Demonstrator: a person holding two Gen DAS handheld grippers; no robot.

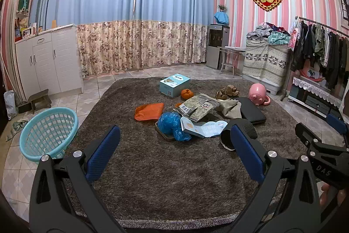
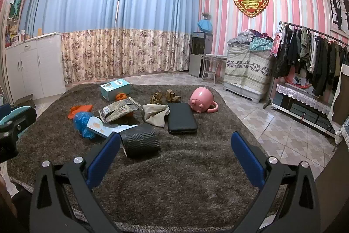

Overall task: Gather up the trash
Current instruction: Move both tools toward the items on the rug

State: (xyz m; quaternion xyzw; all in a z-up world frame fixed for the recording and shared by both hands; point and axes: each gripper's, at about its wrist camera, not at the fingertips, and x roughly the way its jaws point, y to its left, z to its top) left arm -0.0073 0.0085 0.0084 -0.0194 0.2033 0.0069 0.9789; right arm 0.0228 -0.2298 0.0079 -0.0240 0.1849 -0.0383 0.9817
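Note:
Trash lies on the brown rug (image 1: 165, 178): an orange bag (image 1: 149, 111), a crumpled blue plastic bag (image 1: 171, 123), a white-blue wrapper (image 1: 205, 128), a grey food pouch (image 1: 197, 106), crumpled brown paper (image 1: 226, 92), orange peel (image 1: 187, 93). A turquoise basket (image 1: 49, 130) stands at the rug's left edge. My left gripper (image 1: 174, 152) is open and empty, above the rug short of the pile. My right gripper (image 2: 175, 154) is open and empty, right of a black ribbed cup (image 2: 139, 140). The pouch (image 2: 118, 110) and blue bag (image 2: 84, 123) lie beyond it.
A light blue box (image 1: 174, 84), pink pig-shaped pot (image 1: 258, 94), black case (image 1: 252, 110) and beige cloth (image 1: 231, 107) also lie on the rug. White cabinet (image 1: 48, 62) at left, clothes rack (image 1: 320, 49) at right, tiled floor around.

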